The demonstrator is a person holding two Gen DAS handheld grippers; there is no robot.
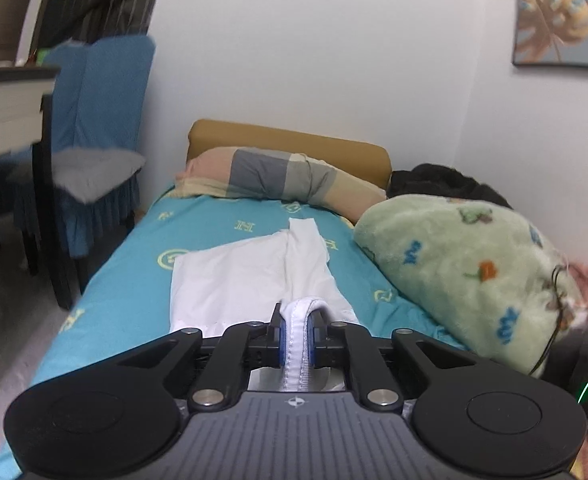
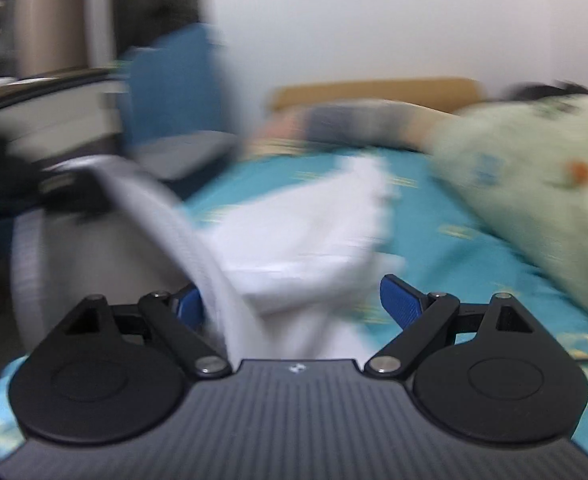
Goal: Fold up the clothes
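Observation:
A white garment point(image 1: 253, 276) lies spread on the teal bedsheet point(image 1: 133, 280), with one narrow part reaching toward the pillow. My left gripper point(image 1: 295, 330) is shut on a stitched white hem of the garment, which loops up between the blue pads. In the blurred right wrist view, my right gripper point(image 2: 289, 304) is open with its blue pads point(image 2: 398, 304) wide apart. The white garment point(image 2: 302, 240) lies between and beyond the jaws, and a strip of it point(image 2: 181, 240) rises to the left, touching the left pad.
A green fleece blanket point(image 1: 466, 276) is heaped on the bed's right side, with a dark garment point(image 1: 446, 180) behind it. A striped pillow point(image 1: 277, 176) lies at the headboard. A blue-covered chair point(image 1: 93, 120) and a table point(image 1: 9, 100) stand left of the bed.

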